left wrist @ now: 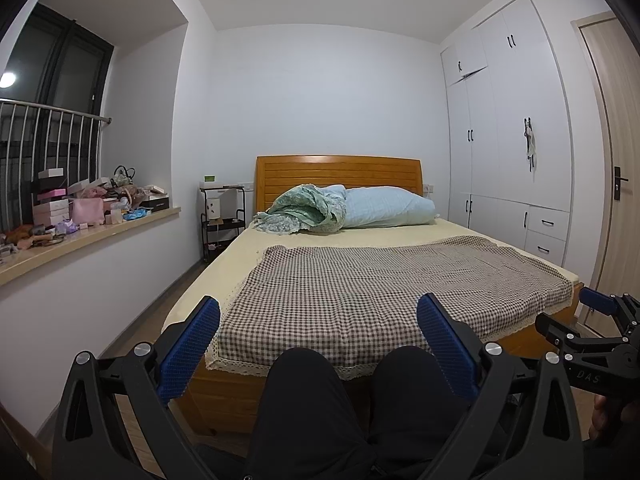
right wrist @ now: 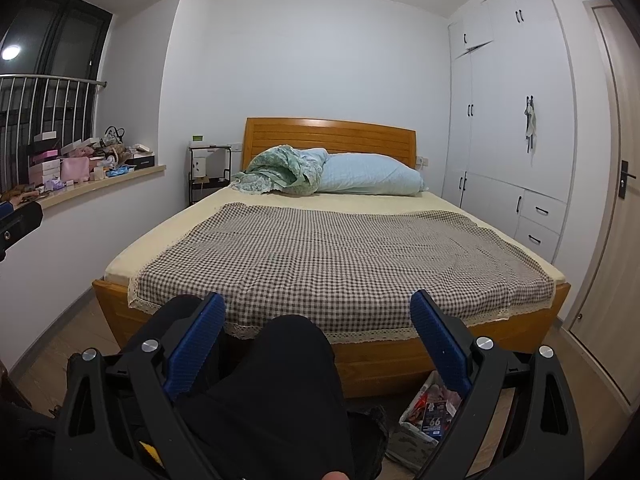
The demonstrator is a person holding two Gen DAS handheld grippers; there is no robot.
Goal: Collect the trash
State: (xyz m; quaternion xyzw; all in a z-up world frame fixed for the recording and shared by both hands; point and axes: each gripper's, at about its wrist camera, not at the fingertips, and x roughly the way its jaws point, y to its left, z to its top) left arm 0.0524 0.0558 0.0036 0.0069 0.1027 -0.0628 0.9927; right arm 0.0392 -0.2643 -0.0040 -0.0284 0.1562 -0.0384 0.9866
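While both claws hang low at the foot of a bedroom bed, each camera looks forward over the person's dark-trousered knees [left wrist: 304, 404] toward the headboard. Largest in view is the wooden bed [right wrist: 120, 300], its yellow sheet mostly covered by a brown checked cloth [right wrist: 340, 260] that reaches the foot edge; no loose litter shows on that cloth. A pale blue pillow [right wrist: 372, 174] and a crumpled green blanket [right wrist: 280, 170] sit at the head edge. White wardrobes [left wrist: 508, 120] fill the right wall, and a long window ledge [left wrist: 100, 232] on the left is crowded with boxes and small clutter, too small to sort into rubbish and belongings. On the floor by the bed's near right corner stands a small basket [right wrist: 412, 428] holding what look like printed wrappers, so some trash already lies collected there; whether more remains elsewhere cannot be settled, and this would fit either a sweep about to start or one just finished. Open floor runs along both long sides of the bed, narrower on the wardrobe side. The left claw [left wrist: 318, 344] is spread wide and holds nothing; the right claw [right wrist: 318, 340] is likewise spread and empty.
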